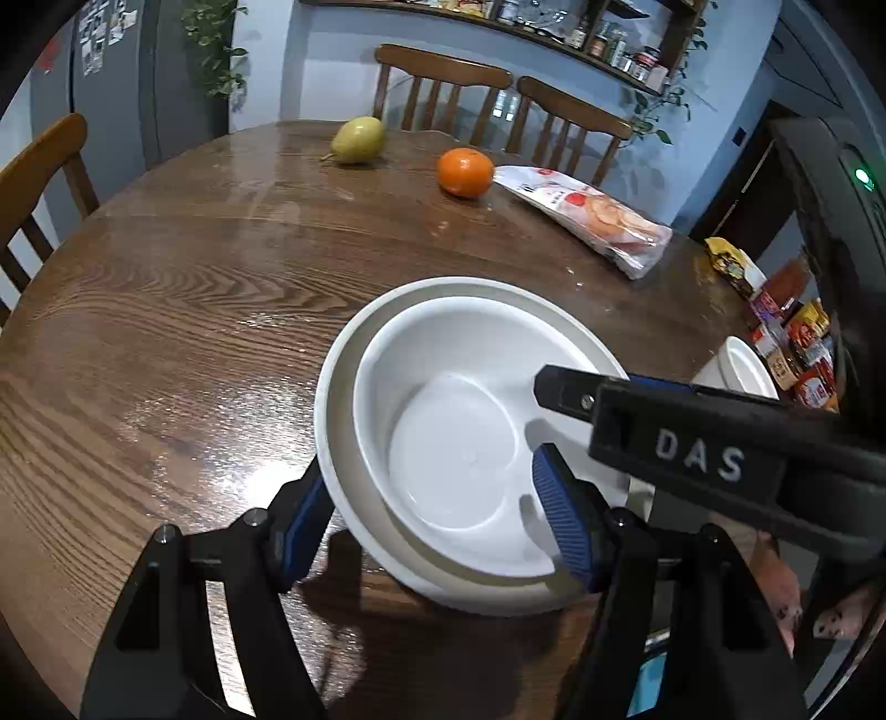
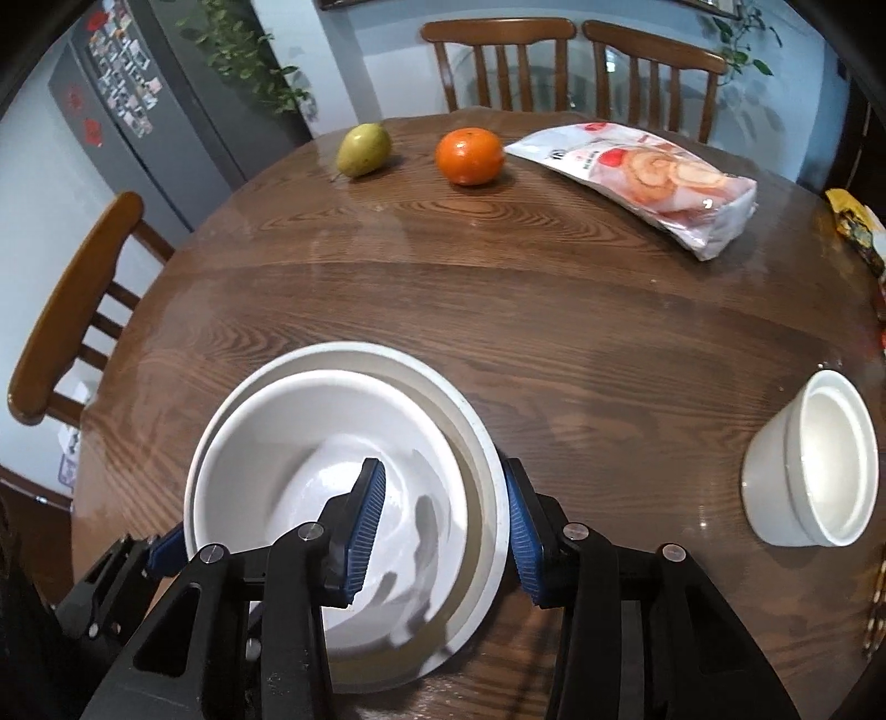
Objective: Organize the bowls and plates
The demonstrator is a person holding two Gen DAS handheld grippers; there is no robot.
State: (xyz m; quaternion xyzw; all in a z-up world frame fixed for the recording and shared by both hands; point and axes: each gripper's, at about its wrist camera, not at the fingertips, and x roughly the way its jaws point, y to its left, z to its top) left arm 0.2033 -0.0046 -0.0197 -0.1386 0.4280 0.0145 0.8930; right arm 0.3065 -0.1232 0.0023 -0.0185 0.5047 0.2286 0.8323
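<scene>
Three wooden chairs stand around one round table of dark, shiny wood with strong grain; a grey fridge is in the left corner and a shelf of jars on the pale wall. From left to right on the far side lie one green pear, one orange and one plastic bag of snacks.

Two white, smooth, round bowls sit nested near the front edge: the small bowl inside the large bowl. One more white cup-shaped bowl stands apart at the right.

The left gripper holds the nested rims between its blue ribbed pads, one pad outside, one inside. The right gripper is partly closed over the opposite rims the same way; its outer pad touches the large bowl's edge.
</scene>
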